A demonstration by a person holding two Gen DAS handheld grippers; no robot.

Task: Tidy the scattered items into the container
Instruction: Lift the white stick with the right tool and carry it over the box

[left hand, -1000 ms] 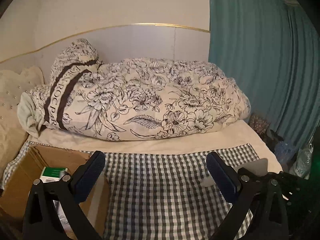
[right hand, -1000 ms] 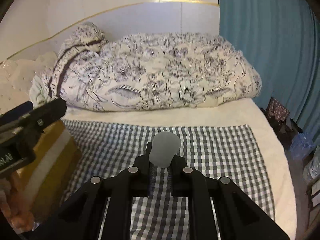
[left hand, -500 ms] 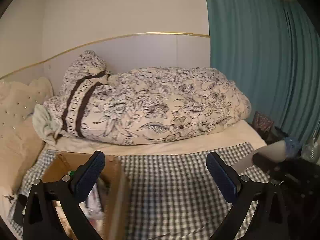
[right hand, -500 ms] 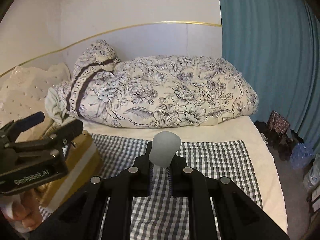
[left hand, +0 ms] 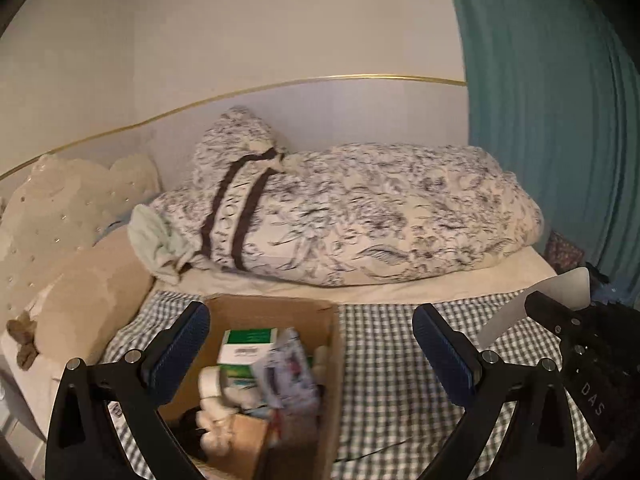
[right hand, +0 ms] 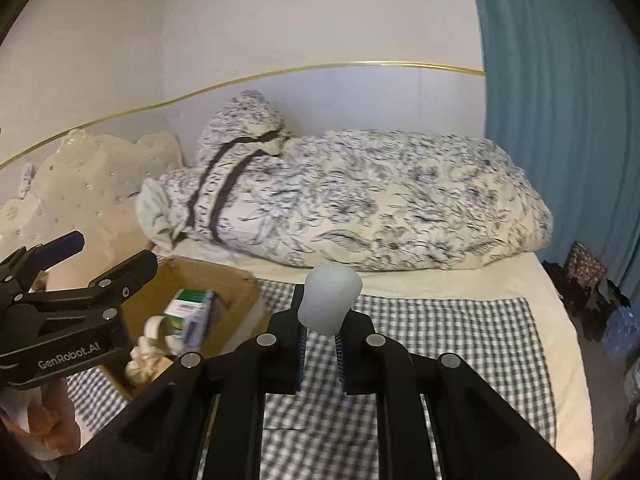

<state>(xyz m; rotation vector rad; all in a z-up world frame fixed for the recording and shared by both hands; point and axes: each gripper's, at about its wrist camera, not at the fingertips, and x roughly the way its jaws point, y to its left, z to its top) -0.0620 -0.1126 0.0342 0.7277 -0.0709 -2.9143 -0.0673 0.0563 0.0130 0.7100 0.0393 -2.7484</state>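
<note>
A brown cardboard box [left hand: 332, 360] stands on the checkered cloth at the left; it also shows in the right wrist view [right hand: 240, 292]. It holds a green-and-white carton [left hand: 246, 346], a printed packet [left hand: 286, 372] and white items. My left gripper [left hand: 310, 356] is open and empty, above the box. My right gripper [right hand: 320, 346] is shut on a pale grey rounded object [right hand: 328, 304], held above the cloth to the right of the box. The object also shows in the left wrist view [left hand: 536, 304].
A rolled floral duvet [right hand: 360, 208] lies across the back of the bed. Cream pillows [left hand: 60, 240] are at the left. A teal curtain [right hand: 560, 120] hangs on the right. The checkered cloth [right hand: 460, 340] covers the bed's front. Bags [right hand: 584, 268] sit on the floor at right.
Both grippers have pulled back and up, so more of the wall shows. The box has come into fuller view under the left gripper. The right gripper still holds the grey object.
</note>
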